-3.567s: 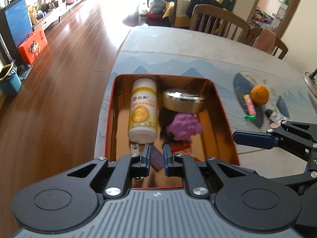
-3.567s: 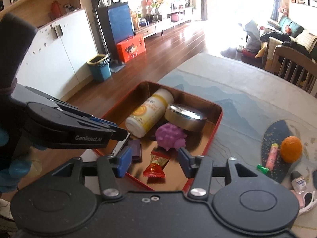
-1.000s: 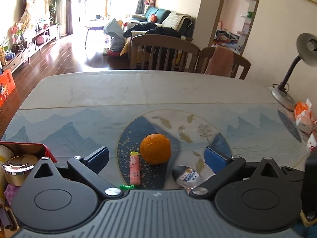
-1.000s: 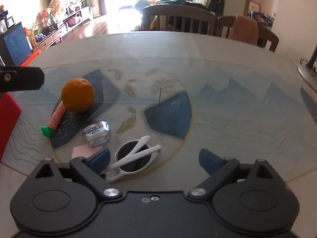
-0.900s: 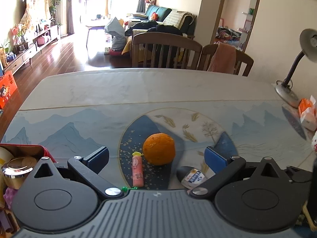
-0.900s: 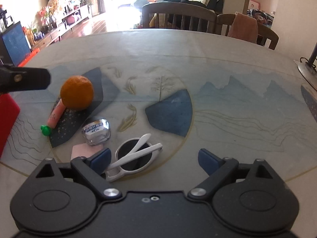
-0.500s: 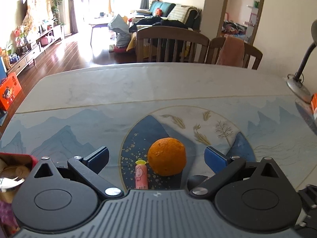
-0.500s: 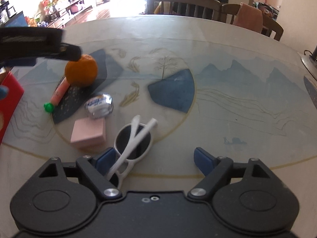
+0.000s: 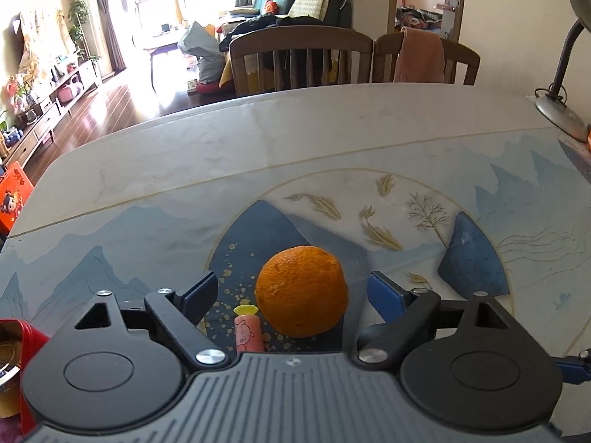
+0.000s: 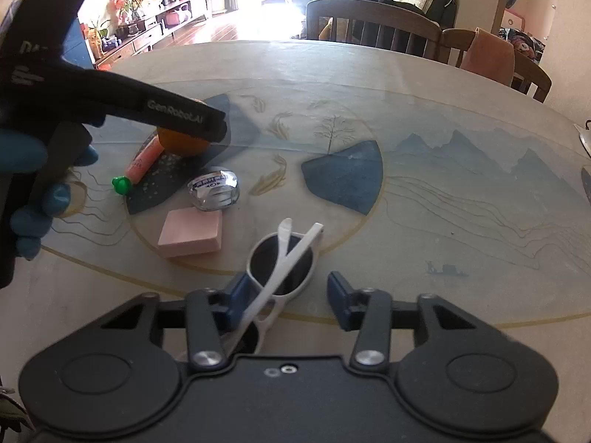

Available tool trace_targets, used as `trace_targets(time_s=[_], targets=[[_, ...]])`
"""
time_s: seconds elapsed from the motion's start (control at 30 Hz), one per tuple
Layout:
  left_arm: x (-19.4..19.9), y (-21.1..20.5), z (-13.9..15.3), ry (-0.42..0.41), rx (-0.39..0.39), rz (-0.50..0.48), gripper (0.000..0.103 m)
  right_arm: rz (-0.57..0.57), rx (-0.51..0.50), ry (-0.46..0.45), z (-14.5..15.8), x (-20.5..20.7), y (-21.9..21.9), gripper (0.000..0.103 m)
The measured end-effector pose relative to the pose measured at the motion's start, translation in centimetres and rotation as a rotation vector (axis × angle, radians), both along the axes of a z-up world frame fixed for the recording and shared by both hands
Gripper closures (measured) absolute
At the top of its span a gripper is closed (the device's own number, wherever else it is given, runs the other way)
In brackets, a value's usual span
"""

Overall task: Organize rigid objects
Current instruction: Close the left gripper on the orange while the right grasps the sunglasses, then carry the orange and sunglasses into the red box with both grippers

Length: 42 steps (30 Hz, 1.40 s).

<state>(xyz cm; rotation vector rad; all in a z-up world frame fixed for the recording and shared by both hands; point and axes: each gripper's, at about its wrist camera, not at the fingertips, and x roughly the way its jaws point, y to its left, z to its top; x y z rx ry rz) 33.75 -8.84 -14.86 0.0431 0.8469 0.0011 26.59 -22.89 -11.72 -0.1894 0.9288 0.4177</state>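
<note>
Jaw status, left gripper (image 9: 293, 293): I read the jaws as wide and closing, with the orange (image 9: 301, 291) between them and a gap on both sides, so neither pad presses on the fruit. In the left wrist view the orange sits on the dark blue patch of the printed table (image 9: 184, 170). A pink tube (image 9: 248, 328) with a yellow end lies just beside the orange at its 7 o'clock; whether the two touch I cannot tell. A red tin (image 9: 26, 336) shows at the 8 o'clock edge of that view.

Jaw status, right gripper (image 10: 286, 297): I read the jaws as narrow and closing, with the white sunglasses (image 10: 282, 262) between them. The left pad appears to meet the frame; the right pad stands clear of it. The sunglasses lie folded on the table, arms crossed over one dark lens.

Remaining items, right wrist view: a pink block (image 10: 192, 232) lies at 10 o'clock from the sunglasses, near but apart. A small foil-lidded cup (image 10: 214, 188) lies just beyond the block, at its 12 o'clock. The left gripper's finger (image 10: 177, 118) covers the top of the orange. A blue-gloved hand (image 10: 35, 184) holds the left gripper at the 9 o'clock edge.
</note>
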Motion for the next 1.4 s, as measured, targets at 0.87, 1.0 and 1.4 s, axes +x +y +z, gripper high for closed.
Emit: trace_targets(time_s=[0.87,1.0,1.4], targets=[[-2.5,1.1,2.5,0.018,-0.045,0.008,0.049,-0.067,0.056,-0.072,2.7,-1.2,-2.2,0.100],[-3.8,1.4,3.8,0.021,-0.060,0.015,0.049,-0.070,0.079,-0.095,4.0,-2.0,-2.5,0.100],[-8.4,3.6,7.7,-0.005,-0.096,0.032,0.049,-0.049,0.174,-0.159,8.7,-4.2,-1.5,0.100]])
